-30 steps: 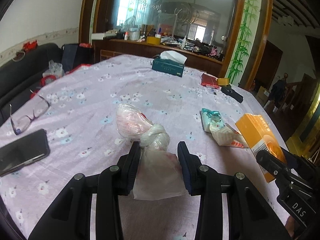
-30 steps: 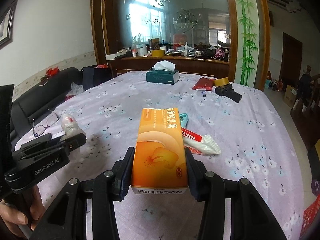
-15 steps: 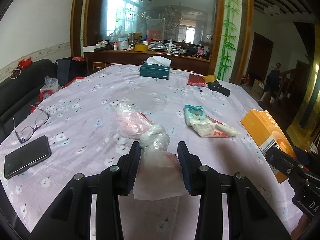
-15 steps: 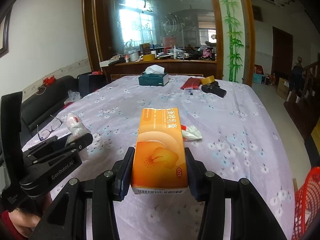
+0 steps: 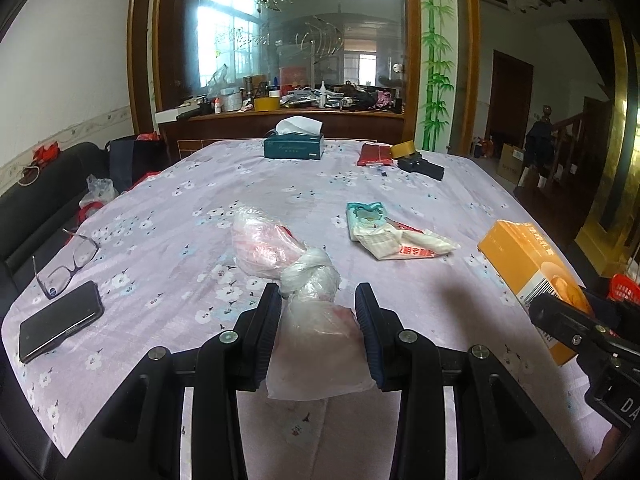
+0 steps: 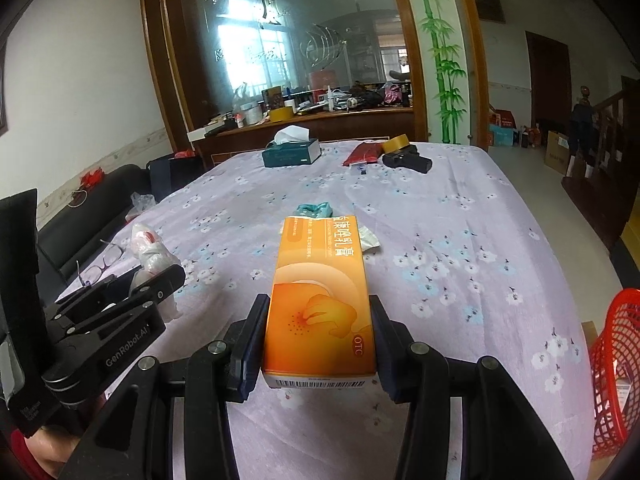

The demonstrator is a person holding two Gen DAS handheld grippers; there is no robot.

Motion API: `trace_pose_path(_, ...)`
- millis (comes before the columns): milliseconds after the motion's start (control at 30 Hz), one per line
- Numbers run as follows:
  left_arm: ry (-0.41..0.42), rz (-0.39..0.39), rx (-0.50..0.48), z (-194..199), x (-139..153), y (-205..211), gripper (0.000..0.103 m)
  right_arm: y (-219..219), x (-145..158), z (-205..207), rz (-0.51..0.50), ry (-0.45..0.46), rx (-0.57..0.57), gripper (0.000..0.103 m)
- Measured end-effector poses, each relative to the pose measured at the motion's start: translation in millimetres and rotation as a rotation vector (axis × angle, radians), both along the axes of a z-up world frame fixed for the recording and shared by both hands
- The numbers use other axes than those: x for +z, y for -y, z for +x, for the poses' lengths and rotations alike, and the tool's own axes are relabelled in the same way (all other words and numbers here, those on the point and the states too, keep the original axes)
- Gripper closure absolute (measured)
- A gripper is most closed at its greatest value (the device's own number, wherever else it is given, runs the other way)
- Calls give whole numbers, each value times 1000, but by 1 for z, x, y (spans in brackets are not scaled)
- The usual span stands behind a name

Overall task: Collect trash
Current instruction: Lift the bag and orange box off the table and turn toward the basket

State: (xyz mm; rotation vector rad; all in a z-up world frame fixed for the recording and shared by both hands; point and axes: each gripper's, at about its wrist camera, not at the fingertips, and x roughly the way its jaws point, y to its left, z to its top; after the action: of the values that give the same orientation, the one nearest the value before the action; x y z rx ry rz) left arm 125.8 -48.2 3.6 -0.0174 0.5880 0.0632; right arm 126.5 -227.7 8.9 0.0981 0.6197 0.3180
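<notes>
Above the flowered tablecloth [image 5: 168, 216]: left gripper [image 5: 318, 306] clamped on a knotted plastic bag [image 5: 308, 304], lower half of the bag squeezed between both pads, knot and upper bulge projecting past the fingertips, loose end hanging below the jaws. Right of the bag, above the same cloth: right gripper [image 6: 318, 320] closed on an orange medicine box [image 6: 322, 300], long sides pressed flat against the two pads, barcode end toward the camera, far end reaching well beyond the fingertips. On the cloth beyond the box: crumpled wrappers [image 5: 394, 236]. Left of the bag, near the cloth's edge: spectacles [image 5: 66, 264] and a dark phone [image 5: 60, 326]. Far end of the cloth: tissue box [image 5: 294, 146]. Off the cloth's right edge: red mesh basket [image 6: 616, 372].
</notes>
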Motion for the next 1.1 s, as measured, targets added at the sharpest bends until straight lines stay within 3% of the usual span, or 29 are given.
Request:
trace_pose_path(300,22,42,-22,-17,4,13,66,15,2,-20,31,7,-30,52)
trace_pose_path(1100,12,48,-54,-24,5,24,66,25,0,-32,58,-11,-34,52)
